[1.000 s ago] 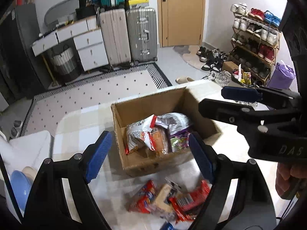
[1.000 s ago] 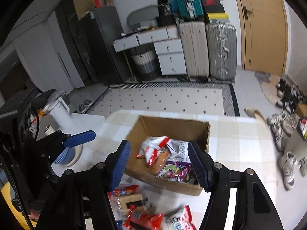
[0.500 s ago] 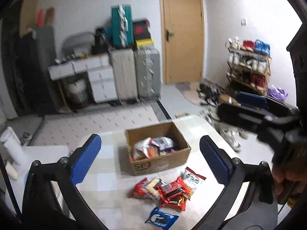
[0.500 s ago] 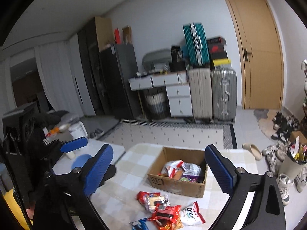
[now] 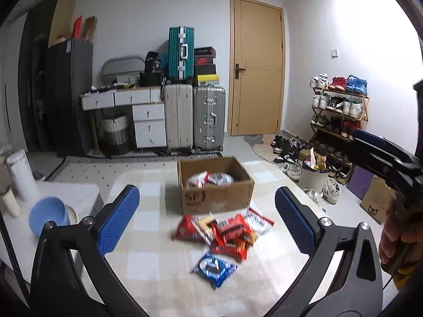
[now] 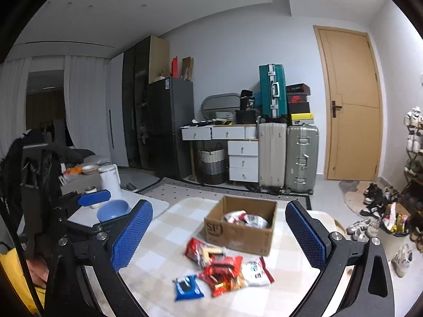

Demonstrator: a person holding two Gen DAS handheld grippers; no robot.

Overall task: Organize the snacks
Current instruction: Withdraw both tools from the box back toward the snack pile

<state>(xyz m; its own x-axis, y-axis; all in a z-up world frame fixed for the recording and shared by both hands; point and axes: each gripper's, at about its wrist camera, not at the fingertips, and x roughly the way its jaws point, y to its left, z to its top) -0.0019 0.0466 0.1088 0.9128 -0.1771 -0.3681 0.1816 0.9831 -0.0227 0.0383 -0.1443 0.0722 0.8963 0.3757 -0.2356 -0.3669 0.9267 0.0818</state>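
A brown cardboard box (image 5: 215, 198) (image 6: 239, 233) stands on the checked table (image 5: 148, 253) (image 6: 169, 253) with several snack packets inside. In front of it lies a loose pile of red snack packets (image 5: 224, 231) (image 6: 220, 266), a white packet (image 6: 257, 270) and a blue packet (image 5: 214, 266) (image 6: 187, 286). My left gripper (image 5: 206, 223) is open and empty, held back above the near table. My right gripper (image 6: 219, 237) is open and empty, also back from the pile. Each gripper shows at the edge of the other's view.
A blue bowl (image 5: 47, 218) (image 6: 112, 210) and a white kettle (image 6: 110, 177) stand on a low white table at left. Suitcases (image 5: 195, 117), drawers, a dark fridge (image 6: 169, 126), a door and a shoe rack (image 5: 338, 111) line the room behind.
Both grippers have pulled up and back from just over the box. The box and snack pile now look smaller and farther, and more of the room shows.
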